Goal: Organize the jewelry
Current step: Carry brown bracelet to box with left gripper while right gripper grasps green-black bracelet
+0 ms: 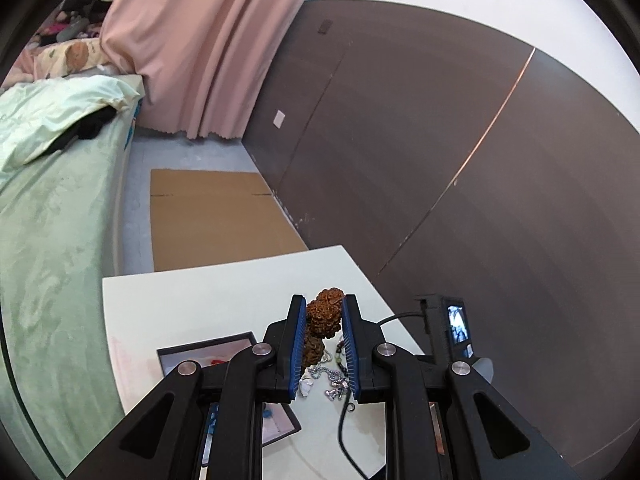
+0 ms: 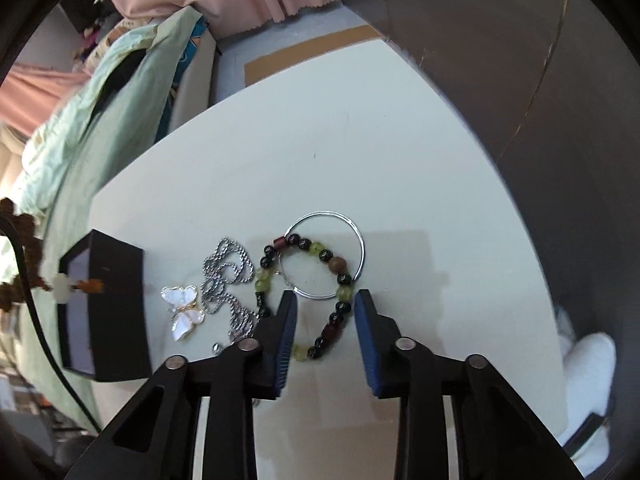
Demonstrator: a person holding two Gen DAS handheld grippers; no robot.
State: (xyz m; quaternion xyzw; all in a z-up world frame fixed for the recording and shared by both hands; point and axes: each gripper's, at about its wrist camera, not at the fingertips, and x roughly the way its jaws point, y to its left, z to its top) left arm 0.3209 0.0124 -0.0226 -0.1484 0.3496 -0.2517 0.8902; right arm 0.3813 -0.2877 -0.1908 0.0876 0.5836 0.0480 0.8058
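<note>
My left gripper [image 1: 323, 322] is shut on a bracelet of large knobbly brown seed beads [image 1: 325, 314], held above the white table [image 1: 200, 304]; part of that bracelet hangs at the left edge of the right wrist view [image 2: 16, 264]. My right gripper [image 2: 325, 300] is open, low over a bracelet of dark and green beads [image 2: 320, 280] that lies between its fingers. A thin silver bangle [image 2: 362, 248] overlaps that bracelet. To the left lie a silver chain [image 2: 228, 280] and a white butterfly brooch [image 2: 182, 306]. A black jewelry box [image 2: 108, 304] stands at the left.
A bed with a green cover [image 1: 48, 208] runs along the table's left side. A dark brown wall [image 1: 460, 152] is to the right. Flat cardboard [image 1: 216, 216] lies on the floor beyond the table. A black cable [image 1: 344, 428] crosses the near table.
</note>
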